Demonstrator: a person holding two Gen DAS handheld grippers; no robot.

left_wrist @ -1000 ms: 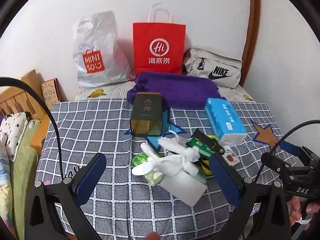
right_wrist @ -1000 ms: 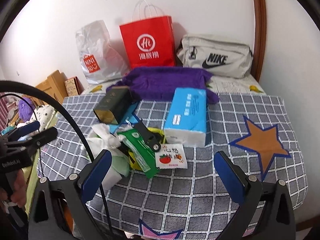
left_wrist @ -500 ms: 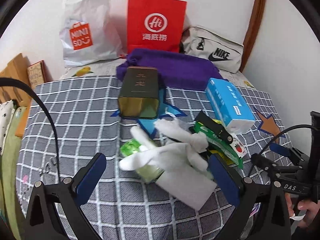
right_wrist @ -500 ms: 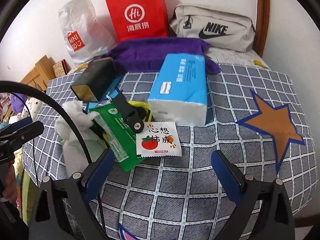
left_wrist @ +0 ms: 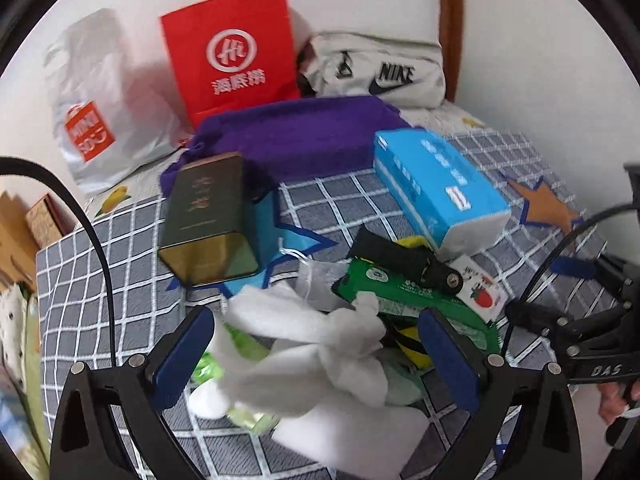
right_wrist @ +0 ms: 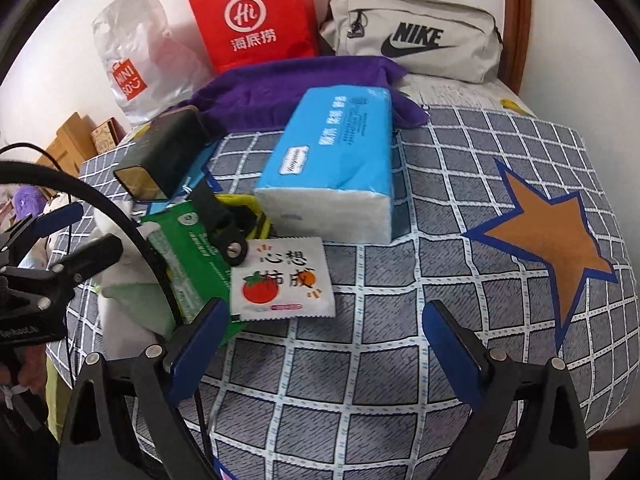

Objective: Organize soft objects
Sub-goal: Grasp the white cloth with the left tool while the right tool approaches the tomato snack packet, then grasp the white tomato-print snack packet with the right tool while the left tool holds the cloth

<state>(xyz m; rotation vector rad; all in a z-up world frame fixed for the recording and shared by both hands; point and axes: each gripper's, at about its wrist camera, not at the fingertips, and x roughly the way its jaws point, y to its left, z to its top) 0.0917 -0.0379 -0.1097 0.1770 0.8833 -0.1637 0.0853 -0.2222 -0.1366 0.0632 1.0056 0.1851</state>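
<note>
A heap of soft items lies on the checked cloth [right_wrist: 460, 168]. In the left wrist view my left gripper [left_wrist: 316, 360] is open, its blue pads either side of a crumpled white cloth [left_wrist: 320, 344] that lies on green packets. Behind the cloth are a green wipes packet [left_wrist: 404, 292], a blue tissue pack [left_wrist: 436, 184] and a folded purple towel [left_wrist: 296, 140]. In the right wrist view my right gripper [right_wrist: 324, 344] is open above bare cloth, just short of a small tomato-print sachet [right_wrist: 284, 280]. The blue tissue pack [right_wrist: 340, 164] sits beyond the sachet.
A dark tin box [left_wrist: 208, 220] lies on its side left of the heap. A black clip [left_wrist: 400, 260] rests on the green packet. Against the wall stand a red paper bag [right_wrist: 252, 12], a white plastic bag [right_wrist: 136, 60] and a grey Nike bag [right_wrist: 416, 40].
Both grippers have moved forward and down toward the heap. The white cloth now lies between the left pads, and the tomato sachet is close to the right fingertips. Both stayed open.
</note>
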